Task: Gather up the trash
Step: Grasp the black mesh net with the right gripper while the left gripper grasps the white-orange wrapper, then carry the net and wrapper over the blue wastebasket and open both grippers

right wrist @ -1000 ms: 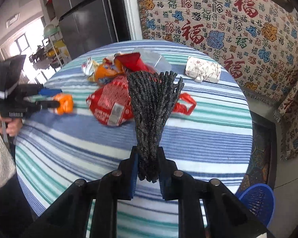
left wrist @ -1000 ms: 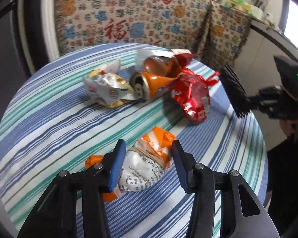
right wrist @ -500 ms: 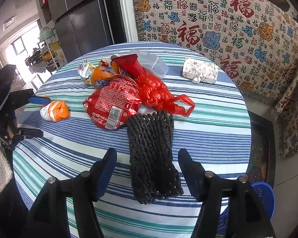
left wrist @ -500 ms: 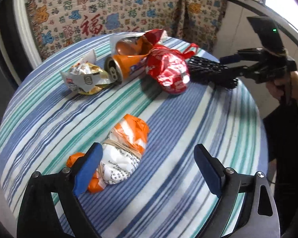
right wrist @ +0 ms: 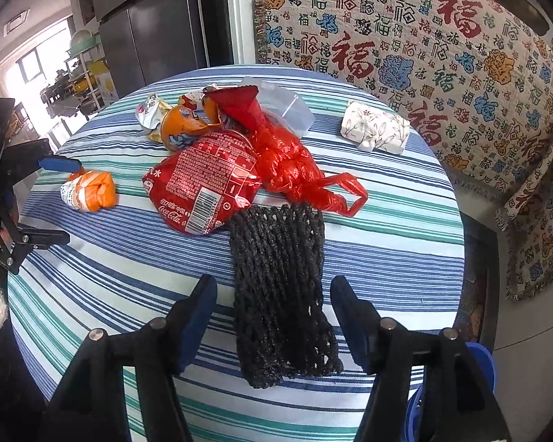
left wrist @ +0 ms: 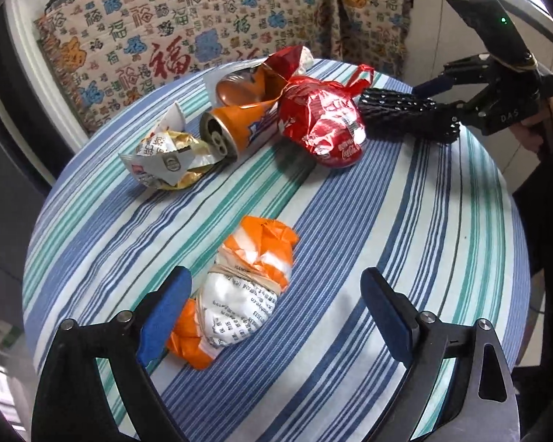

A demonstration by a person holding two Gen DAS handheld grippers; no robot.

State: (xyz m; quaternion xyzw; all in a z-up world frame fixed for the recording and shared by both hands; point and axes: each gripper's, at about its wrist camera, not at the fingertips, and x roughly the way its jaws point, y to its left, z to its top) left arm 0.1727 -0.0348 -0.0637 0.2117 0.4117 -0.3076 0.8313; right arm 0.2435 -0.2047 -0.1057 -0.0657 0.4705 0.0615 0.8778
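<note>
Covering the round table is a cloth striped blue, teal and white; a patterned throw printed with red characters hangs at 12 to 2 o'clock behind it, and a dark refrigerator stands at 11 o'clock in the right wrist view. A blue basket sits on the floor past the table edge at 4 o'clock.

Left gripper: jaws spread wide, holding nothing. The crumpled orange-and-white wrapper lies on the cloth between them, against the left-hand finger.

Right gripper: jaws spread wide, holding nothing. The black mesh net lies flat between them, touching neither.

Trash pile at 12 o'clock of the left view: crushed orange can, red Coca-Cola label wrapper just beside it, silver-gold foil wrapper at the can's mouth. A red plastic bag and a clear plastic container lie behind the pile. A floral tissue pack sits apart at 1 o'clock.
</note>
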